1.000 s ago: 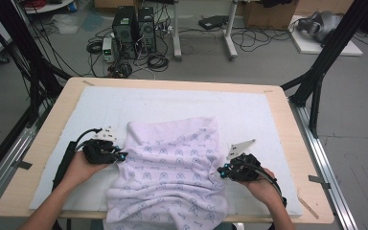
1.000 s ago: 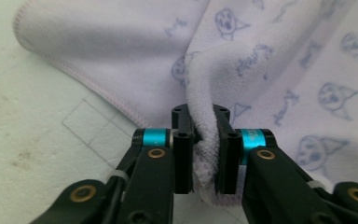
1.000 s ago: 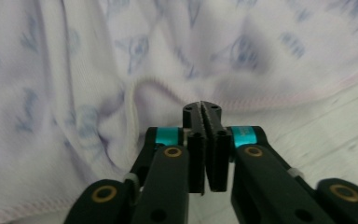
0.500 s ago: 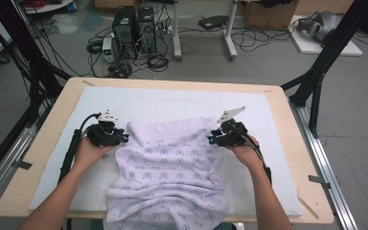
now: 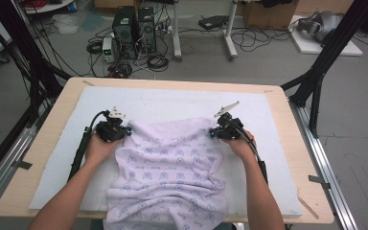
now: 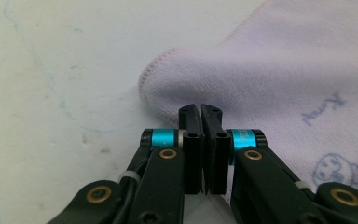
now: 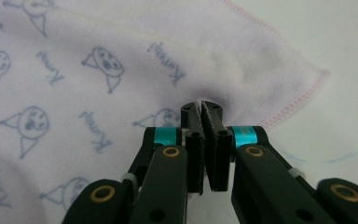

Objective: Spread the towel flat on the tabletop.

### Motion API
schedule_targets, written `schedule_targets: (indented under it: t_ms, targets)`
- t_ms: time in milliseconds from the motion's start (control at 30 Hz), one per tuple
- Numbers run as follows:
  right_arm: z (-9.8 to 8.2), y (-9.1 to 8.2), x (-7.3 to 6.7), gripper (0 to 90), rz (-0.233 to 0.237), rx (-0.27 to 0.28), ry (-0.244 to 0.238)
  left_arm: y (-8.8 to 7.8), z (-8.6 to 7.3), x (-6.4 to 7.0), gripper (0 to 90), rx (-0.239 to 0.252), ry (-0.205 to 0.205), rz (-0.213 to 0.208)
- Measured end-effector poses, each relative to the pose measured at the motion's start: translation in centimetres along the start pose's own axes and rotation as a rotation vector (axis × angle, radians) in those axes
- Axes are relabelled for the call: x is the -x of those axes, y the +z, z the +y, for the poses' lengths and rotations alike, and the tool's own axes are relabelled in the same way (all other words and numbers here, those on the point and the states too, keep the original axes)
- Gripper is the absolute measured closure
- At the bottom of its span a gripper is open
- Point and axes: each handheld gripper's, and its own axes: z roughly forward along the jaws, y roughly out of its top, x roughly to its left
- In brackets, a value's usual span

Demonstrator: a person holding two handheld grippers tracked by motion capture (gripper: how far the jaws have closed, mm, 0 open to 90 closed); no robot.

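High view: fixed above the person's side, facing forward and down over the whole table (image 5: 52, 96). Left and right gripper views: very close, low, looking along their own jaws. Shared: the printed towel (image 5: 170, 167) (image 6: 279, 79) (image 7: 98, 70).

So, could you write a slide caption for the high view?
Both tools, left and right, pinch a patterned towel on the table.

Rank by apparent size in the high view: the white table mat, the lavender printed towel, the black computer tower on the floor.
1. White table mat, largest.
2. Lavender printed towel, which hangs past the table's near edge.
3. Black computer tower, smallest, though it stands farther from the camera, so its true size is unsure.
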Motion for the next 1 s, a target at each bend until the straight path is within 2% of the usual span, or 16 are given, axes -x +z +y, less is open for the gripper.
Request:
schedule_targets:
  t_ms: [100,167,300,367,400,433,467,500,533,600,667,733,833,900,967,1000]
  targets:
    - [0.8,-1.6,0.5,88.4,-0.03,0.05,0.006,-0.9,2.1,-1.1,87.4,0.043,-0.021,0.032]
    - [1.7,-3.1,0.9,88.5,-0.063,0.095,0.01,-1.6,4.1,-1.7,87.4,0.066,0.0,0.067]
    - [3.8,-6.3,1.4,88.4,-0.141,0.153,-0.009,-3.7,8.4,-3.0,87.1,0.186,0.005,0.115]
    - [4.5,-7.4,1.4,86.7,-0.166,0.2,-0.008,-3.9,9.2,-3.5,83.5,0.195,-0.012,0.126]
    - [4.5,-7.5,1.5,79.7,-0.166,0.211,0.004,-3.6,9.1,-3.8,73.0,0.159,-0.038,0.126]
    - [4.2,-7.1,1.8,69.7,-0.14,0.204,0.038,-3.1,8.7,-4.1,66.2,0.107,-0.056,0.099]
    - [3.9,-6.5,1.9,64.7,-0.131,0.161,0.061,-2.7,8.3,-4.1,61.9,0.069,-0.061,0.086]
    - [3.6,-6.0,1.9,65.2,-0.118,0.133,0.06,-2.2,7.3,-4.0,59.5,0.032,-0.043,0.073]
    - [3.1,-5.4,1.7,65.2,-0.101,0.116,0.041,-1.9,6.4,-3.8,59.4,0.024,-0.046,0.059]
    - [2.2,-4.4,1.3,63.8,-0.072,0.092,0.047,-1.5,4.9,-3.4,57.1,0.01,-0.056,0.011]
    - [1.5,-3.7,0.9,61.6,-0.029,0.076,0.053,-1.4,3.7,-2.5,54.4,-0.004,-0.041,-0.021]
    - [0.8,-3.1,0.0,60.1,-0.008,0.054,0.017,-1.4,2.3,-1.4,54.4,-0.01,-0.014,-0.057]
    - [0.1,-3.0,-1.0,58.7,0.018,0.054,-0.002,-1.7,1.2,-0.1,54.1,-0.021,0.012,-0.099]
    - [-0.3,-3.3,-1.7,58.2,0.036,0.07,-0.011,-2.4,0.4,0.7,53.7,0.009,0.042,-0.11]
    - [-0.9,-3.7,-2.6,57.4,0.061,0.088,-0.008,-3.0,-0.2,1.4,53.6,0.019,0.047,-0.135]
    - [-1.1,-4.0,-3.1,57.4,0.069,0.094,-0.006,-3.4,-0.5,1.7,53.5,0.02,0.062,-0.143]
